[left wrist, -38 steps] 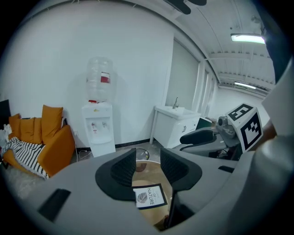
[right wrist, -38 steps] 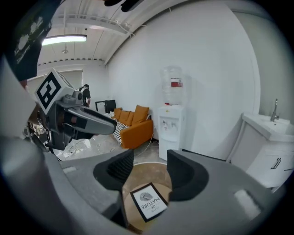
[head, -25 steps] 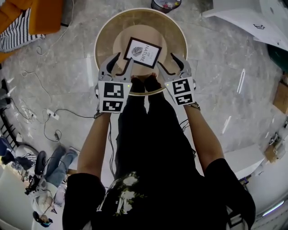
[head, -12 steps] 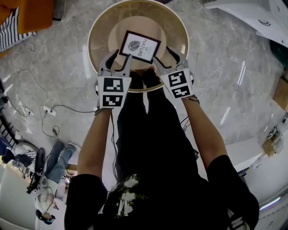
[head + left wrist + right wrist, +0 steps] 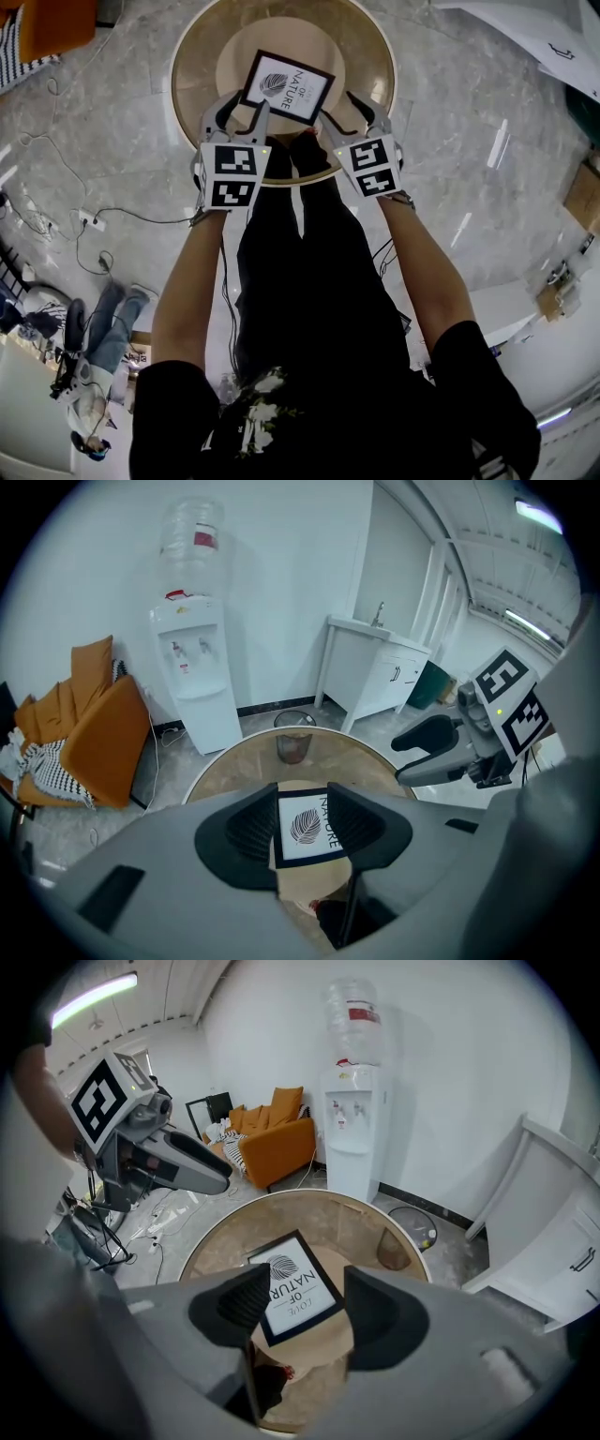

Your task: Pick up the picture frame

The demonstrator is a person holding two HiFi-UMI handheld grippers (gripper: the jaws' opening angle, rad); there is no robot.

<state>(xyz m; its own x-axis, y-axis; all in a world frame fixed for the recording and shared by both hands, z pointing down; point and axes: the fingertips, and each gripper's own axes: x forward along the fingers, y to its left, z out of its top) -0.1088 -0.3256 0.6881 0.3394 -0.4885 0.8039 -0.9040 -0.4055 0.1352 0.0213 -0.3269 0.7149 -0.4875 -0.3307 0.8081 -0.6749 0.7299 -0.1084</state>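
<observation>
A black picture frame (image 5: 287, 85) with a white leaf print lies flat on a round glass table (image 5: 193, 56). It shows between the jaws as the frame (image 5: 304, 826) in the left gripper view and the frame (image 5: 296, 1297) in the right gripper view. My left gripper (image 5: 239, 111) hovers open just short of the frame's near left corner. My right gripper (image 5: 351, 111) hangs open at its near right corner. Neither touches the frame.
A water dispenser (image 5: 195, 675), an orange sofa (image 5: 89, 731) and a white cabinet (image 5: 375, 677) stand beyond the table. A small waste bin (image 5: 293, 744) shows through the glass. Cables (image 5: 70, 202) trail over the marble floor at the left.
Both grippers have moved forward toward the frame and closer to its near corners. The frame has not moved on the table.
</observation>
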